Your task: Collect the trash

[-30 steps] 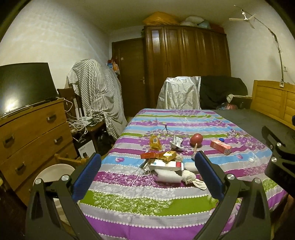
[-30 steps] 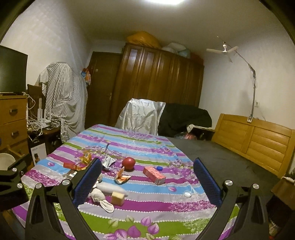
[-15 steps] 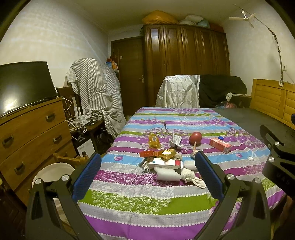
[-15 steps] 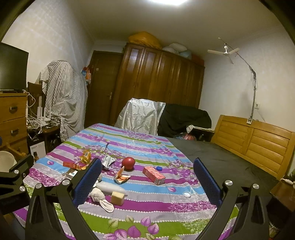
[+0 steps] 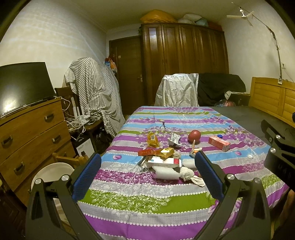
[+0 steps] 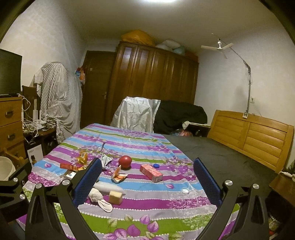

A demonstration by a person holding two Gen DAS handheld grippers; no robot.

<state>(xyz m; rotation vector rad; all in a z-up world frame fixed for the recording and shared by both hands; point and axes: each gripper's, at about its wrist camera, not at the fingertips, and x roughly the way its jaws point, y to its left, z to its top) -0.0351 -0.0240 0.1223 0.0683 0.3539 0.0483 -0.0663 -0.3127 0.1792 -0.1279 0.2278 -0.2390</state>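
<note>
Litter [image 5: 166, 157] lay scattered across the striped bedspread [image 5: 140, 201] in the left wrist view, nothing collected; the left gripper [image 5: 147, 177] hung spread and empty short of it. Right wrist view: the right gripper [image 6: 147, 181] likewise gaped, holding nothing, above the pink carton [image 6: 151, 173].

This is a bedroom in a home. A bed [image 6: 212, 158] with a wooden headboard [image 6: 254, 136] fills the middle, partly under a striped floral sheet [image 5: 166, 199]. Beyond the bed stands a tall wooden wardrobe [image 5: 184, 61] with bundles [image 5: 158, 16] stacked on top, and a door [image 5: 127, 73] just left of it. Left of the bed are a dresser [image 5: 31, 133] carrying a TV [image 5: 22, 85], and a striped cloth [image 5: 94, 92] draped over furniture. A ceiling fan [image 6: 218, 47] hangs above the bed.
</note>
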